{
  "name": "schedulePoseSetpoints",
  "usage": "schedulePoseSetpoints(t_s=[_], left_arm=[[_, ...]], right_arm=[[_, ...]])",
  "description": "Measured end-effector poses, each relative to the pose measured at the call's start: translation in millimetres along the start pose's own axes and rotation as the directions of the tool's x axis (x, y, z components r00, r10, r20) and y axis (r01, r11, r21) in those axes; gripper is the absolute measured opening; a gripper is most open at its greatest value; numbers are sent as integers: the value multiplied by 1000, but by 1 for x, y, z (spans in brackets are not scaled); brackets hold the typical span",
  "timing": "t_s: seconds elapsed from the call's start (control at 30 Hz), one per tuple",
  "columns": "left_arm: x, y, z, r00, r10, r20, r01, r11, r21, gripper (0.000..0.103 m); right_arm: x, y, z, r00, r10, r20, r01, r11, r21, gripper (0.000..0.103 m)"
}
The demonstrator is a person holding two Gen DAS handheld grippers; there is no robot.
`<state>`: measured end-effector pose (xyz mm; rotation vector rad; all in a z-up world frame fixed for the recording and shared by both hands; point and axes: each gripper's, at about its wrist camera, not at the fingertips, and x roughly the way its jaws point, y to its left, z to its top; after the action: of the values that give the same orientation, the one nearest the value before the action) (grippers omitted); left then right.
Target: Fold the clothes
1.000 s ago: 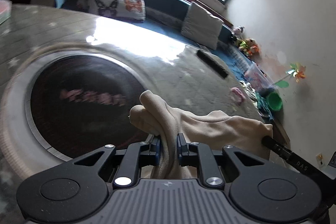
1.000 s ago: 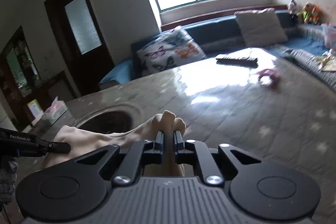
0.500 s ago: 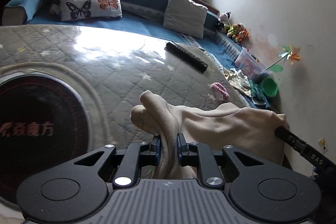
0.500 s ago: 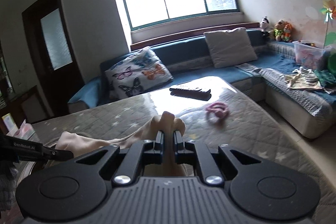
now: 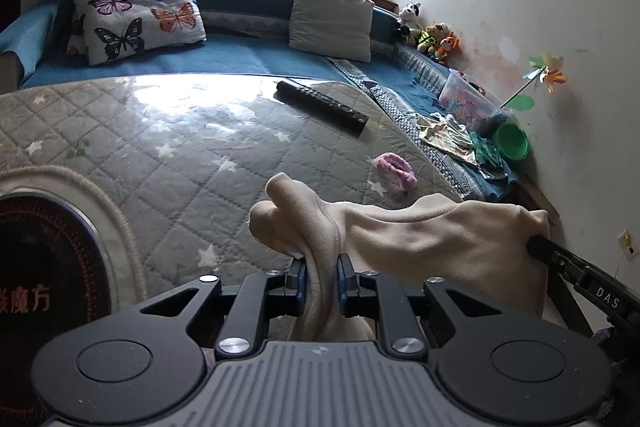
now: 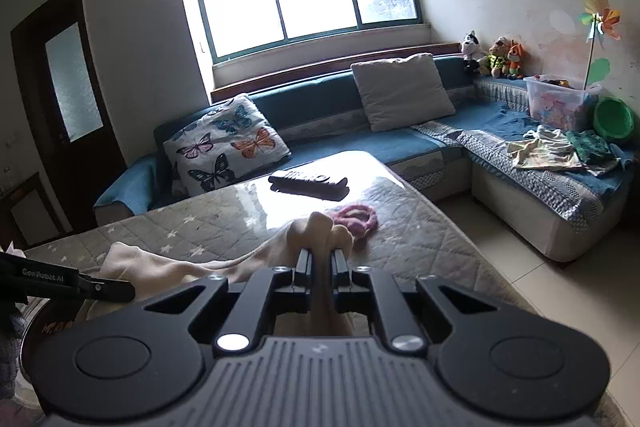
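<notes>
**Both grippers clamped on the cream garment above the table**

Your left gripper (image 5: pixel 322 269) has its two fingers closed on a bunched fold of the cream garment (image 5: pixel 420 239). The cloth rises in front of the fingertips as a soft lump and hangs down between the fingers toward the gripper body. From there the garment stretches to the right of this gripper, where your right gripper (image 5: pixel 538 247) holds its other edge; only the dark tip of it shows in the left wrist view.

Your right gripper (image 6: pixel 322 261) is also pressed together on a fold of the same garment (image 6: pixel 168 263), with a small bundle of cloth standing up beyond its fingertips. The fabric runs to the left of this gripper and lies partly on the quilted table cover (image 6: pixel 200 231). The tip of your left gripper (image 6: pixel 120 289) meets the cloth at the far left side of this view.

Ahead of both grippers, on the table cover, lies a pink fuzzy item (image 5: pixel 394 169), just beyond the held cloth. Further ahead is a black remote control (image 5: pixel 322 103). To the left of the left gripper you see a round dark panel (image 5: pixel 44 267) set in the table. Behind the table stands a blue sofa (image 6: pixel 332 107) with a butterfly cushion (image 6: pixel 224 143) and a grey cushion (image 6: pixel 402 91).
</notes>
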<state>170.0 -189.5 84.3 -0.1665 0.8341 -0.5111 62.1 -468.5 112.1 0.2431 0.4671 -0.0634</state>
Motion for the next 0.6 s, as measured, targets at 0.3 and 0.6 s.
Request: schedulePoseSetpoints(t_s=[0.3, 0.6], left_arm=[[9, -9, 7, 1000, 28, -7, -28, 999, 32, 17], [15, -7, 5, 999, 45, -27, -44, 998, 38, 17]], right_arm=[[10, -6, 3, 1000, -17, 5, 17, 1000, -2, 8], [15, -5, 1, 1000, -24, -1, 24, 1000, -2, 8]])
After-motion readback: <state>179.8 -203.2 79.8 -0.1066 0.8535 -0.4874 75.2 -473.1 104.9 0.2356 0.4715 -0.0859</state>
